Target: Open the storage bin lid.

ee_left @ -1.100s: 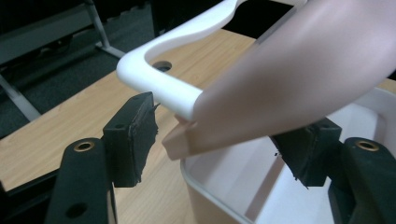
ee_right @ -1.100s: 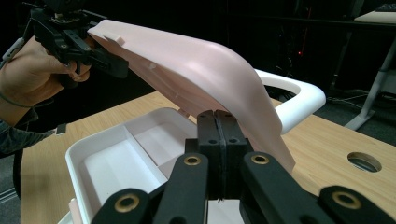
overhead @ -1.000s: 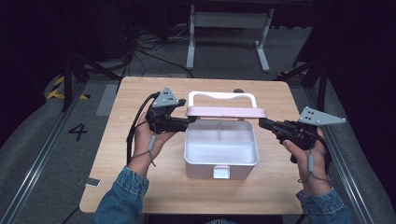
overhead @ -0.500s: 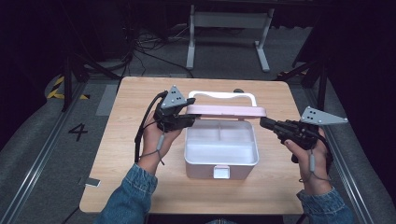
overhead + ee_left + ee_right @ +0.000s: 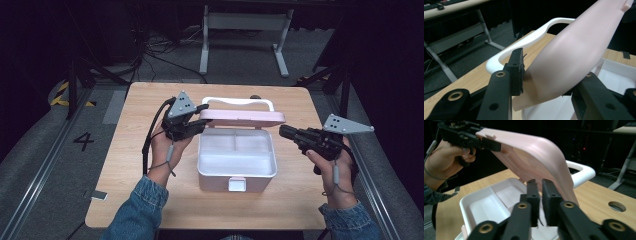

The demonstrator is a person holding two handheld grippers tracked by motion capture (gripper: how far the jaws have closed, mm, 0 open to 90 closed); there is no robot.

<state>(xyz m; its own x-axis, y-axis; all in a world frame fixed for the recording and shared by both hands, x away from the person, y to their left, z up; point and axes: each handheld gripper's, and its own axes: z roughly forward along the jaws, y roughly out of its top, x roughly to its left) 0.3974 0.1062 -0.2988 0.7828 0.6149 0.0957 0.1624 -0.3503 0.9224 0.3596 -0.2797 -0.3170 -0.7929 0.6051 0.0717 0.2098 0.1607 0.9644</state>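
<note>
white storage box (image 5: 236, 172) sitting mid-table on the wooden table (image 5: 135, 190), long axis running left to right, latch tab facing the person. divided inside into compartments. pink lid (image 5: 243, 118) hinged up along the far edge, raised and tilted, long side also running left-right, with a white carry handle (image 5: 238, 101) poking out behind it. left gripper (image 5: 196, 121) clamped on the lid's left end, jaws on either side of the pink plastic in the left gripper view. right gripper (image 5: 283, 131) just beside the lid's right end, jaws nearly together with a thin gap, holding nothing, not clearly touching the lid. round hole in the tabletop (image 5: 616, 206) off to the side.
</note>
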